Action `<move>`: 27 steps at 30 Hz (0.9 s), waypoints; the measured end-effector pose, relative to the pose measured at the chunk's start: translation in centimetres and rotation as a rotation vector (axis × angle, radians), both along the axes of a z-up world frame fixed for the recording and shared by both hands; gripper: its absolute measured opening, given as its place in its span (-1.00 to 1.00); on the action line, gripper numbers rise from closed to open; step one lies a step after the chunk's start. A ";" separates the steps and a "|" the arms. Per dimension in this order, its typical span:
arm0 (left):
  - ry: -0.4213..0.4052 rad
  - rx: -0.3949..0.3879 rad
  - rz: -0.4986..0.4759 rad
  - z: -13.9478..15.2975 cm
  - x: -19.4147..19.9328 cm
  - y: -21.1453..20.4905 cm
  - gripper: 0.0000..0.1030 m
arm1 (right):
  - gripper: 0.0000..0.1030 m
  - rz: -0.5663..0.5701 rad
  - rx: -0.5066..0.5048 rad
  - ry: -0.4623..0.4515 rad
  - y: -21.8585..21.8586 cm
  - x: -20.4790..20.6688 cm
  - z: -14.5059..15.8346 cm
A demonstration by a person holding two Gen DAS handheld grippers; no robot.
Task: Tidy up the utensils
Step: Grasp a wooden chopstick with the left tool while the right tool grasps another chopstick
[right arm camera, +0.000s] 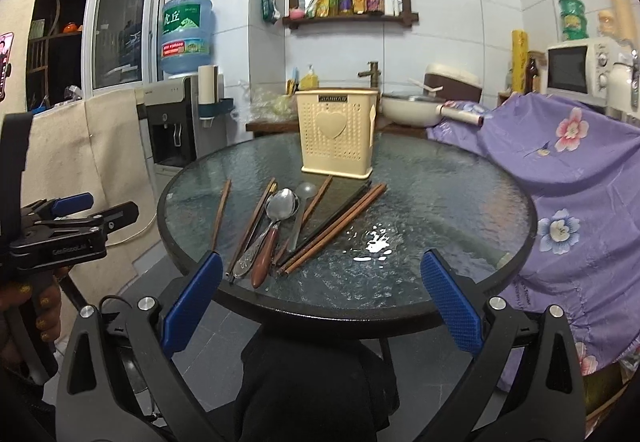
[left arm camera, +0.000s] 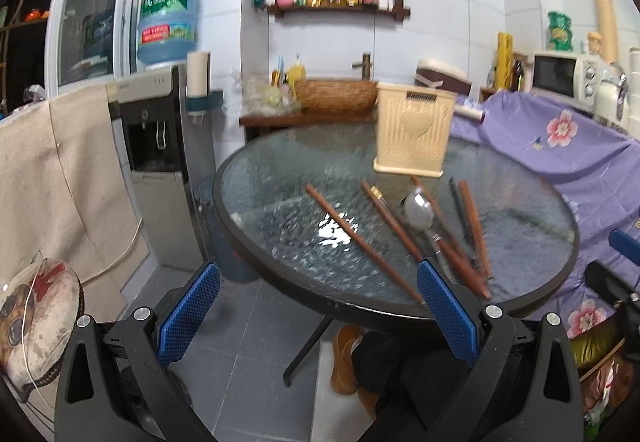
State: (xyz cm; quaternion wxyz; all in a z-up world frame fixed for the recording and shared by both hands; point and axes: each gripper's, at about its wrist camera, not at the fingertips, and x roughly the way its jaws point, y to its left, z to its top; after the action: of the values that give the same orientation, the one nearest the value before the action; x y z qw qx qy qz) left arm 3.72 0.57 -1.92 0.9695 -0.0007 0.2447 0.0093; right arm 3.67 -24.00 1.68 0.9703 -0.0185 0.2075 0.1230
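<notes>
Nearest the cameras, the left gripper (left arm camera: 318, 312) and right gripper (right arm camera: 322, 304) hang spread wide, empty. Beyond, on the glass table (right arm camera: 440, 181), slim stiff chopsticks (right arm camera: 336, 228) and a spoon (right arm camera: 280, 205) likely slide; pinch mid-shaft. Farthest stands the cream utensil holder (right arm camera: 338, 133).

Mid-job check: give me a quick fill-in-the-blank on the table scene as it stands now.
1. The cream utensil holder stands upright on the round ____ table.
2. The chopsticks and the metal spoon lie ____ the holder, on the tabletop.
3. Both the left gripper and the right gripper are ____ and hold nothing.

Missing words: glass; outside; open
</notes>
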 end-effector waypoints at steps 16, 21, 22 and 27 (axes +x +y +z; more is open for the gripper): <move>0.173 0.079 -0.027 -0.3 12.9 0.9 0.77 | 0.90 -0.046 -0.150 0.249 -1.9 15.6 -1.9; 0.204 0.119 -0.051 -0.9 15.5 -0.1 0.77 | 0.90 -0.040 -0.218 0.305 -1.1 20.1 -2.7; 0.207 0.122 -0.053 -1.0 15.9 -0.3 0.77 | 0.90 -0.032 -0.217 0.320 -0.9 20.7 -2.9; 0.226 0.138 -0.060 -1.5 16.7 -0.4 0.78 | 0.90 -0.009 -0.282 0.394 0.3 22.7 -3.9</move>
State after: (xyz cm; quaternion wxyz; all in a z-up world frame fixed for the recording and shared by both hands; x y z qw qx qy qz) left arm 20.41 0.18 -3.41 0.9334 0.0744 0.3511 -0.0027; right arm 26.37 -23.69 -2.26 0.8995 -0.1285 0.4080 0.0896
